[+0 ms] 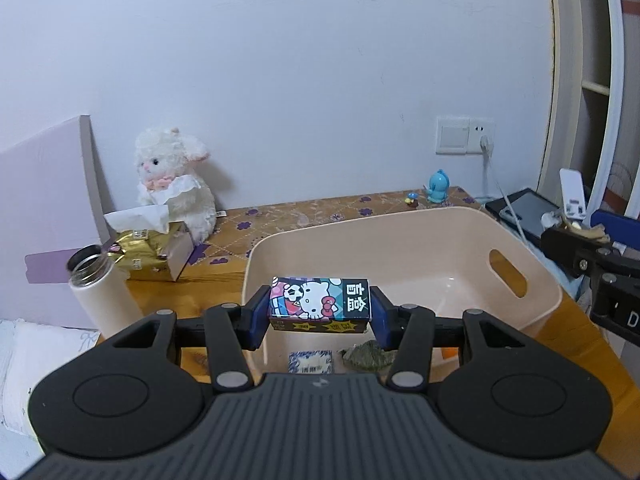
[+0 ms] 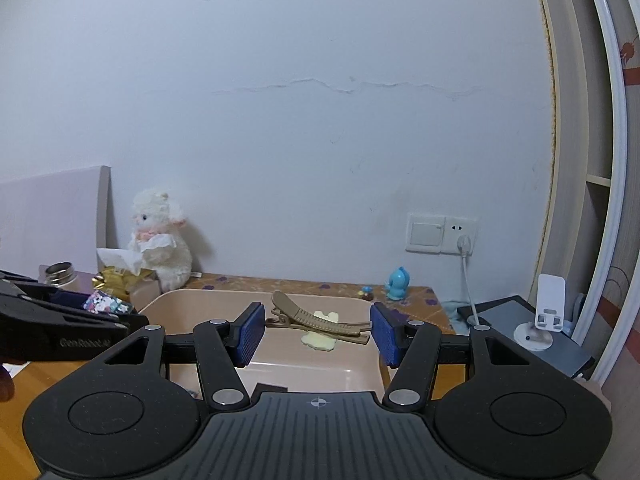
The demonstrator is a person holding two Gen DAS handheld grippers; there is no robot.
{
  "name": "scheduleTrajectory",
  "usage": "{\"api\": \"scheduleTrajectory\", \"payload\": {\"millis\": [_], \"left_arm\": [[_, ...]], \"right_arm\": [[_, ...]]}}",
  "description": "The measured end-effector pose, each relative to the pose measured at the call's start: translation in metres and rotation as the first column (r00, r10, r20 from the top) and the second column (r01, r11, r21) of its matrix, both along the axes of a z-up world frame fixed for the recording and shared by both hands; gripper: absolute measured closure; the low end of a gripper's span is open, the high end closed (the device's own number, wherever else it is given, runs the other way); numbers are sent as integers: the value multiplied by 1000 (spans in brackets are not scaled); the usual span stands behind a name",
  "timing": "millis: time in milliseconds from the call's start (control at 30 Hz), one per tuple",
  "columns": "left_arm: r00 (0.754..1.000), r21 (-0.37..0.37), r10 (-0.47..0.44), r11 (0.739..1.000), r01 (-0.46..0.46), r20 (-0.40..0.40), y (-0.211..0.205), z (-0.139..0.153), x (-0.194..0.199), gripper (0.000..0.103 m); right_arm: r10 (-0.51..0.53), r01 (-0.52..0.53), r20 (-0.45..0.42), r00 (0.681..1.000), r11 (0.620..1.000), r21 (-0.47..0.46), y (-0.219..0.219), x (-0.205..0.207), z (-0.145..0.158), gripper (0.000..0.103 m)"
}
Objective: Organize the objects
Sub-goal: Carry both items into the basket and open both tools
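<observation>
My left gripper (image 1: 319, 309) is shut on a cartoon cat blind box (image 1: 320, 300), gripped end to end and held level above the near side of a pale pink bin (image 1: 400, 216). On the bin's floor lie a small blue patterned packet (image 1: 311, 362) and a greenish item (image 1: 366, 356). My right gripper (image 2: 318, 328) holds a tan hair clip (image 2: 320, 318) with a pale yellow ornament lengthwise between its blue pads, above the bin (image 2: 200, 294). The left gripper (image 2: 108, 308) with the box shows at the left of the right wrist view. The right gripper (image 1: 580, 230) sits at the bin's right.
A white plush sheep (image 1: 172, 184), a gold tissue pack (image 1: 148, 252) and an uncapped cream bottle (image 1: 96, 288) stand left of the bin. A blue figurine (image 1: 438, 186) is at the back right. A dark tablet (image 1: 524, 208), a white phone stand (image 1: 572, 196) and a plugged-in cable lie to the right.
</observation>
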State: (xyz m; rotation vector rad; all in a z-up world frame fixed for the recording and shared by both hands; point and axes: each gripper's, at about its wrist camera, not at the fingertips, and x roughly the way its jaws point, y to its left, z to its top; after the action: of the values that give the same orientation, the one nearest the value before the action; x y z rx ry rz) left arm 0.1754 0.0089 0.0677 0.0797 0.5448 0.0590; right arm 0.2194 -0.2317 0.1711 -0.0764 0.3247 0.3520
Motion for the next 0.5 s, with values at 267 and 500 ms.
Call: {"api": "scheduleTrajectory", "payload": {"millis": [267,500], "left_arm": [[993,39,41,999,-37,-109,-9,-35,53,51],[974,35,50,998,-44,-219,-8,-65,77,50]], "right_arm": [[-49,46,-128,991,999,-27,10,48,-23,48],[-62,43,-185,981,994,-104,19,76,-48,48]]}}
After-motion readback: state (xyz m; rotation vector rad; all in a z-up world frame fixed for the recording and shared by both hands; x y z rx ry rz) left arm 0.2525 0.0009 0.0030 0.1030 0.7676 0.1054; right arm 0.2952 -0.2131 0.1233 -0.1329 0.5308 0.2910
